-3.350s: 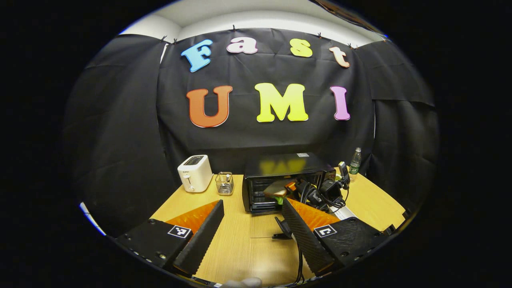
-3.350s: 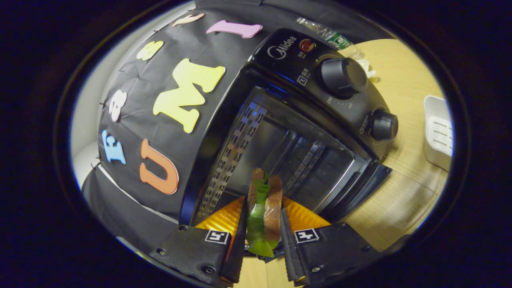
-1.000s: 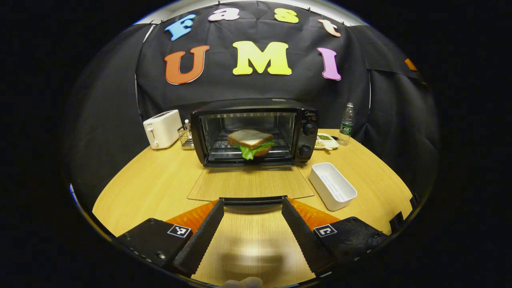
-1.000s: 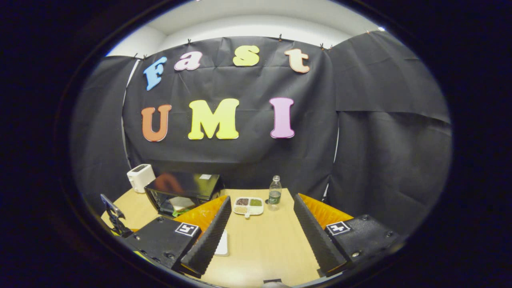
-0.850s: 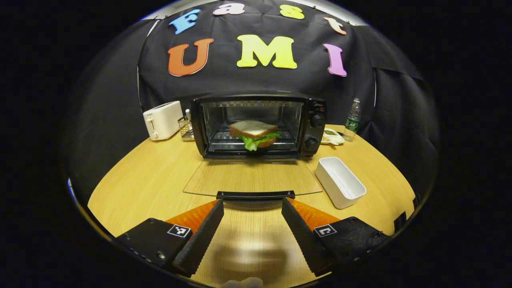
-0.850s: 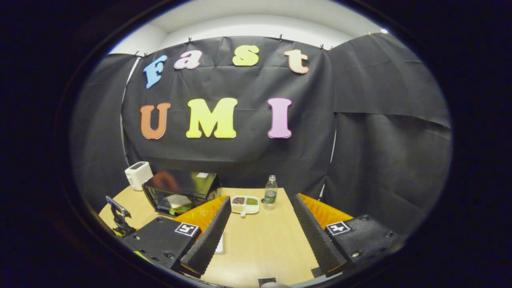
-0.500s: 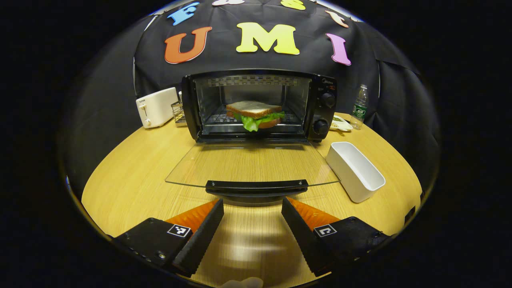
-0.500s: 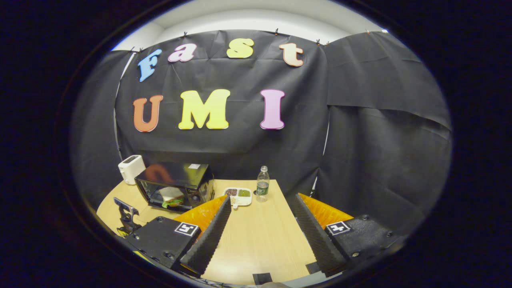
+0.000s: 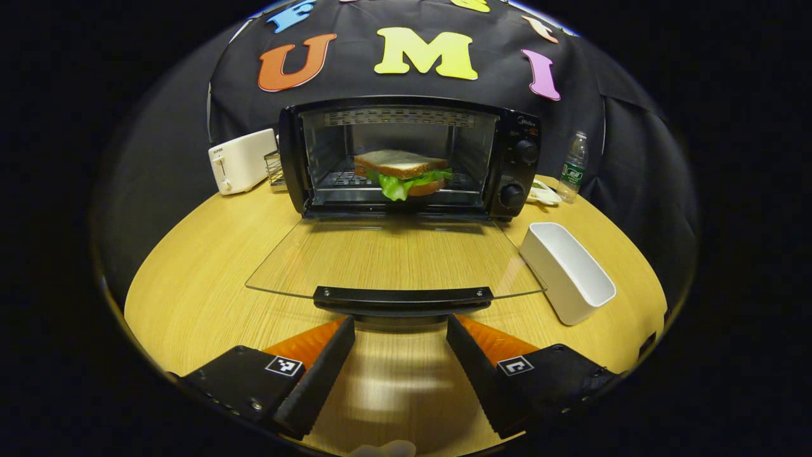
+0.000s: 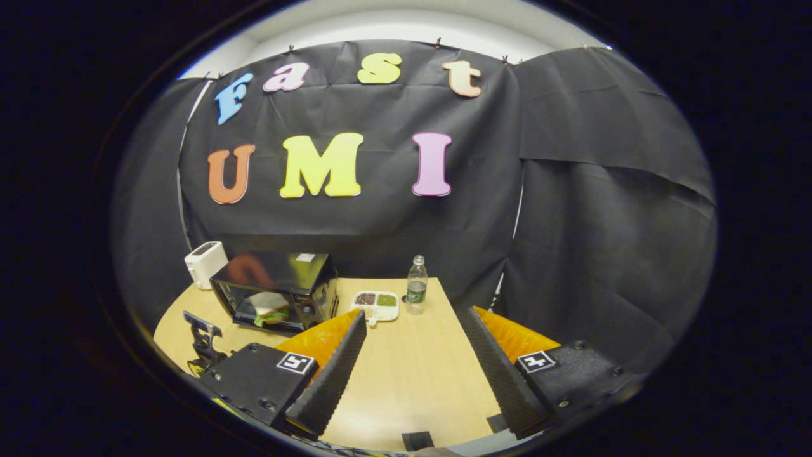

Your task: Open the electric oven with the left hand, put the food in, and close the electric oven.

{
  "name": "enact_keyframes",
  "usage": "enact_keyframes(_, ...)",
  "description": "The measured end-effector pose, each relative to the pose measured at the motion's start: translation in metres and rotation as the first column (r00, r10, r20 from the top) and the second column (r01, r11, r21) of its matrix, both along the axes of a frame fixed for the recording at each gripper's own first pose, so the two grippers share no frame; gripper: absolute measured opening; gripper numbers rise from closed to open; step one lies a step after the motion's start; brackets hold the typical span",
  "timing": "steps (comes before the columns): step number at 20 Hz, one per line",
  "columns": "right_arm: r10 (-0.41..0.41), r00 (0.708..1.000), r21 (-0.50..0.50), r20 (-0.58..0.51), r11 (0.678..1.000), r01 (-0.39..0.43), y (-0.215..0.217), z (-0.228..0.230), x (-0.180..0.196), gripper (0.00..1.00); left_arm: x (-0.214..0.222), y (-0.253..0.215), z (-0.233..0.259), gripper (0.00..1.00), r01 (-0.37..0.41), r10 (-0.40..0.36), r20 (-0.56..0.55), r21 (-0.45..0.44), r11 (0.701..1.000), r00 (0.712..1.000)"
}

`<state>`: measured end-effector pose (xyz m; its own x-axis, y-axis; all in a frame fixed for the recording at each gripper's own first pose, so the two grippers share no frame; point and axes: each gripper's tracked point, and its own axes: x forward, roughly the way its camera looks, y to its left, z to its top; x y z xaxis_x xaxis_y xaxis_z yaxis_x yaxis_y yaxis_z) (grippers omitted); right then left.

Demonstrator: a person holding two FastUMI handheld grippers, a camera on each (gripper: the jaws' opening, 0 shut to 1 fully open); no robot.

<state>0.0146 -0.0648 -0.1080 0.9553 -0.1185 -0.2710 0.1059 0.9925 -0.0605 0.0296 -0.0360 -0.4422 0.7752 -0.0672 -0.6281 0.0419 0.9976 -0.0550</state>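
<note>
1. The sandwich [image 9: 401,174] is seen on the wire rack inside the black electric oven [image 9: 406,155], whose glass door [image 9: 393,259] is lowered flat.
2. The left tool [image 9: 398,330] is spread wide just before the door handle [image 9: 403,296], gripping nothing.
3. The right tool [image 10: 412,327] is spread, empty, above the wooden worktop [image 10: 406,374].
4. A white rectangular tray [image 9: 568,271] is seen beside the door.

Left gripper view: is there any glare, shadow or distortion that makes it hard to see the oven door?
Left gripper view: the glass door is so clear that the table shows through it; a dark shadow lies under its handle; a bright glare patch sits between the left gripper fingers. Right gripper view: the oven looks small and dim.
</note>
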Motion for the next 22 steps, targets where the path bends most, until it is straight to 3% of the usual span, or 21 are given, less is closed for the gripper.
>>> enact_keyframes(3,0.010,1.000,0.004,-0.001,1.000,-0.010,0.004,0.001,0.007,0.91,0.003,0.002,0.007,0.95,-0.010,0.009,-0.017,-0.029,1.000,1.000)
enact_keyframes(8,0.027,1.000,0.010,-0.002,1.000,-0.027,0.010,0.002,0.020,0.91,0.008,0.003,0.023,0.95,0.008,-0.008,0.008,0.001,1.000,1.000)
enact_keyframes(9,0.031,1.000,0.015,-0.001,0.999,-0.031,0.011,0.003,0.022,0.91,0.009,0.003,0.028,1.00,0.007,-0.007,0.012,-0.006,1.000,1.000)
enact_keyframes(10,0.032,0.999,0.018,0.003,0.999,-0.032,0.012,0.004,0.023,0.91,0.010,0.002,0.034,0.95,0.006,-0.006,0.020,-0.009,1.000,1.000)
enact_keyframes(22,0.030,1.000,0.036,0.004,0.999,-0.030,0.013,0.006,0.037,0.91,0.061,0.002,0.120,0.96,-0.010,0.018,0.178,-0.048,0.999,0.984)
